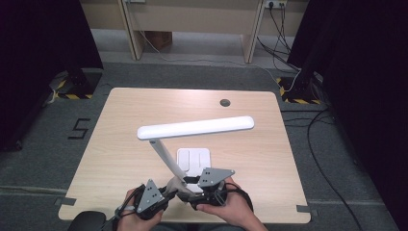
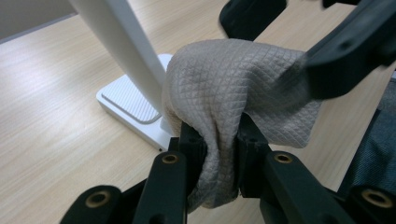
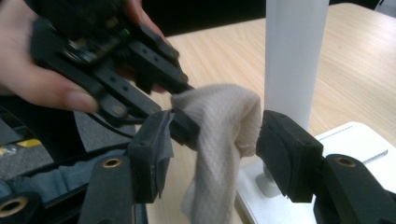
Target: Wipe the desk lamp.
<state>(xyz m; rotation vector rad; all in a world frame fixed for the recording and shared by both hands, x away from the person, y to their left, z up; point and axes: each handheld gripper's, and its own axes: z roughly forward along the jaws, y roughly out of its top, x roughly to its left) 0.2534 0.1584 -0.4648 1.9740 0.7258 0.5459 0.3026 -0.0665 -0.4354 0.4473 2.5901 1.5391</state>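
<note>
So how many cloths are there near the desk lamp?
1. A single grey-beige cloth sits beside the lamp's white stem, above its base, clamped in the left tool while the right tool straddles it, open.

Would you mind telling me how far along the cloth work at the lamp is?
Done: the left gripper is shut on the grey cloth.
In hand: the cloth sits beside the white desk lamp stem, between the right gripper's open jaws.
Left: no wiping of stem, base or head shows yet, as far as I can judge.
</note>
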